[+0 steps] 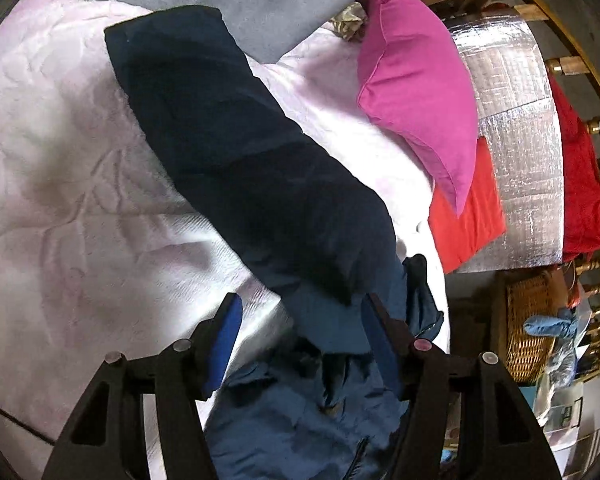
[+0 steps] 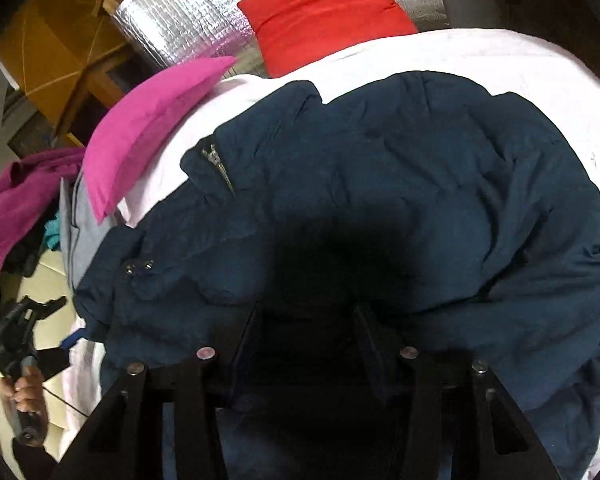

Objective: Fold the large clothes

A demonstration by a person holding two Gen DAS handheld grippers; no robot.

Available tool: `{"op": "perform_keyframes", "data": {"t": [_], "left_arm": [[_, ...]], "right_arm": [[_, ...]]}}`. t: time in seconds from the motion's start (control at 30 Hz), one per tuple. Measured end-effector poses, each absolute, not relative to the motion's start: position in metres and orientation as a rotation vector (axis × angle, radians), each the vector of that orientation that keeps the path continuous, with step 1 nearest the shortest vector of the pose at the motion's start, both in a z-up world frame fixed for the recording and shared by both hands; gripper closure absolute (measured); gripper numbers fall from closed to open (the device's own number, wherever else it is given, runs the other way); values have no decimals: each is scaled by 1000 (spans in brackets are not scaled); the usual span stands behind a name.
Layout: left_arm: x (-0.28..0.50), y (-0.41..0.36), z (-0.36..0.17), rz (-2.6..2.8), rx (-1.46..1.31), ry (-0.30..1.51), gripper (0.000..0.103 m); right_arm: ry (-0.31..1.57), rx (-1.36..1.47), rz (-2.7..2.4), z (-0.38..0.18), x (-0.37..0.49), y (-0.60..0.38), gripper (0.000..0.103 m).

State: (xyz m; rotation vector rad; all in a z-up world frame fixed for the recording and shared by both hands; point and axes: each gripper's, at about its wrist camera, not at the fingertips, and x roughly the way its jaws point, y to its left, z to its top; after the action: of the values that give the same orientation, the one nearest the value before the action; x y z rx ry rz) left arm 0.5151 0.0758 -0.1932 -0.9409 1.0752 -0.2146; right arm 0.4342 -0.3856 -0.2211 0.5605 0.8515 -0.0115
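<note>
Item 1, navy jacket (image 2: 380, 184): lies in a loose heap on the pale bedspread (image 1: 60, 160); 1 sleeve (image 1: 228, 140) stretched flat, long axis running straight away from the left gripper (image 1: 300, 320).

Left gripper: fingers part-open, nothing pinched; sleeve's near end lies between and just beyond the tips.

Right gripper (image 2: 304, 320): hangs directly over the jacket body, fingers part-open; contact with the cloth cannot be told in the shadow.

Nearer the sleeve: left hand (image 2: 24, 396).

Item 2, wicker basket (image 1: 528, 328): beside the bed, holds blue cloth (image 1: 548, 324).
</note>
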Motion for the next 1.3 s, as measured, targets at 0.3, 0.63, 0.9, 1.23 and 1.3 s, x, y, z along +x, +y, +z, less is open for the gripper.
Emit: {"op": "perform_keyframes", "data": {"t": [0.3,0.63,0.9,1.23,1.3], "left_arm": [[536,76,-204,-172,-991,1002,44],[544,67,-199,-100,-893,958,79],[522,19,-137,-226,-674,830,88],[490,-118,-162,-388,-380,988,91],[495,-122,-186,-373,-391,1074,89]], "right_arm": [[738,548,39,-201,407,-389,52],[715,578,52,-203,396,-399,52],[686,619,50,-201,380,-403,52],[658,643,11,-192,352,-411,53],[663,646,9,-192,350,-410,53]]}}
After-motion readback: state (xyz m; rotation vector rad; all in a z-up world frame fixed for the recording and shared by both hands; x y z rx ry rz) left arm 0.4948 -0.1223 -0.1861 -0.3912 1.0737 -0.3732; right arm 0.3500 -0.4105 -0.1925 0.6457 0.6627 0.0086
